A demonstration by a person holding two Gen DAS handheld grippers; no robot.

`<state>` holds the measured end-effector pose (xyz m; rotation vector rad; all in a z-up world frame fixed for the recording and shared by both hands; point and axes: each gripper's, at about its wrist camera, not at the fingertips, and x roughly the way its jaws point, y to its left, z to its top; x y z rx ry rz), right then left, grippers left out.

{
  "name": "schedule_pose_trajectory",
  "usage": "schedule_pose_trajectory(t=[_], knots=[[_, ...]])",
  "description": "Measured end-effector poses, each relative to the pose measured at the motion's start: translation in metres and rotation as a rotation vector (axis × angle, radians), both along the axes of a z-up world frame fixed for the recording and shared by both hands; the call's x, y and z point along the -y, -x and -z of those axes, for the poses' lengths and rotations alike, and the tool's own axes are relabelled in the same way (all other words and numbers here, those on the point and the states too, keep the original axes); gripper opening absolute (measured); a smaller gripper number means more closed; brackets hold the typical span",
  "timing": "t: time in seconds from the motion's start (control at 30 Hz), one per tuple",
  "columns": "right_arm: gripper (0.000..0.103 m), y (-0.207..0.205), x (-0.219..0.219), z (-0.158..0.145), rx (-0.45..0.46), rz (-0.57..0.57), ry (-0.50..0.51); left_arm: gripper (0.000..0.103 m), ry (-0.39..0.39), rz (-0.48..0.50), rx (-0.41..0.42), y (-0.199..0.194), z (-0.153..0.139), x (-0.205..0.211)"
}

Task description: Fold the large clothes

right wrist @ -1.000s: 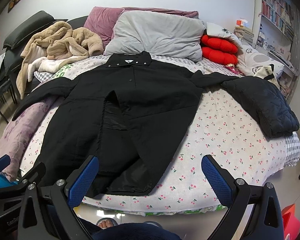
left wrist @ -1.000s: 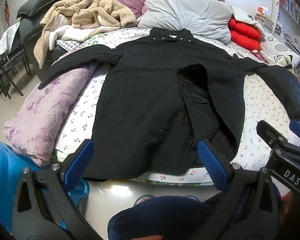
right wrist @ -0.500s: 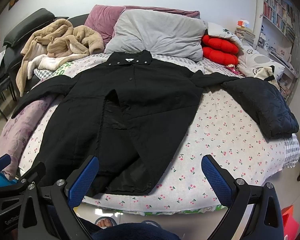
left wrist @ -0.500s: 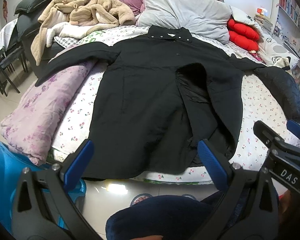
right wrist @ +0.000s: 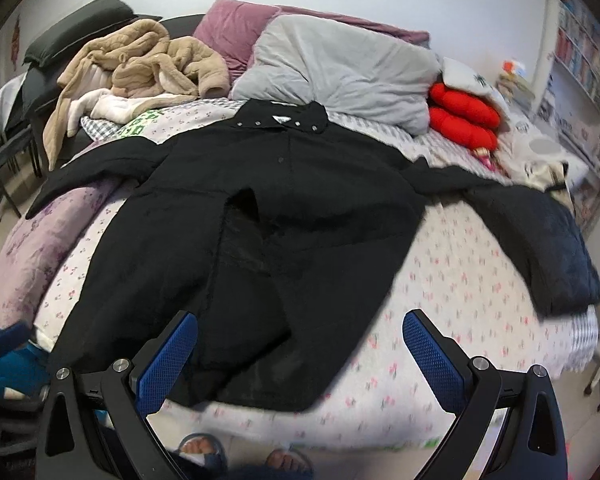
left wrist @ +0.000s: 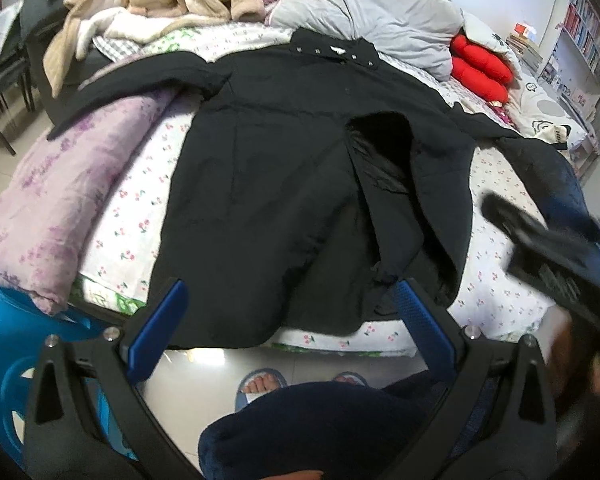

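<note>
Left wrist: left gripper (left wrist: 288, 312) jaws wide open, empty, hovering at bed (left wrist: 496, 292) near edge above black coat (left wrist: 280, 184) hem; coat spread flat, collar toward far edge. Right wrist: right gripper (right wrist: 300, 348) jaws wide open, empty, over coat's lower right front, folded dark jacket (right wrist: 556, 248) near right edge

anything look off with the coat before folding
The black coat is not lying flat: its front gapes open below the collar, with one flap turned aside, showing the lining. One sleeve drapes over a purple quilt.
</note>
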<state>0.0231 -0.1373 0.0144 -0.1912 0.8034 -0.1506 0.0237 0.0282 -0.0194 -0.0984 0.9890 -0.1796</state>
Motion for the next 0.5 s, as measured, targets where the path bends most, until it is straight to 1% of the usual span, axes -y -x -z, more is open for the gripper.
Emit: schedule_pose_trajectory(t=[0.03,0.13,0.2,0.23,0.3,0.33,0.4,0.47,0.5], knots=[[0.103,-0.015,-0.002,0.005,-0.034,-0.019,0.016,0.103,0.014,-0.002,-0.002,-0.001,0.001,-0.004],[0.103,-0.06,-0.007,0.021,-0.118,-0.082,0.028,0.103,0.012,-0.027,-0.002,-0.004,0.004,-0.018],[0.102,-0.091,-0.012,0.036,-0.174,-0.089,0.075,0.103,0.035,-0.051,-0.012,-0.007,0.007,-0.032],[0.102,-0.104,-0.016,0.043,-0.188,-0.089,0.119,0.103,0.044,-0.065,-0.017,-0.009,0.009,-0.042],[0.102,-0.121,-0.023,0.056,-0.198,-0.097,0.196,0.103,0.032,-0.097,-0.027,-0.013,0.015,-0.06],[0.102,-0.129,-0.026,0.065,-0.208,-0.104,0.226,0.103,0.02,-0.13,-0.032,-0.016,0.02,-0.074],[0.102,-0.141,-0.027,0.078,-0.23,-0.103,0.263,0.103,0.022,-0.173,-0.044,-0.02,0.028,-0.091],[0.097,-0.15,-0.028,0.089,-0.23,-0.09,0.325,0.103,0.022,-0.2,-0.073,-0.023,0.039,-0.104],[0.082,-0.154,-0.026,0.093,-0.225,-0.078,0.364,0.103,0.02,-0.202,-0.087,-0.025,0.044,-0.107]])
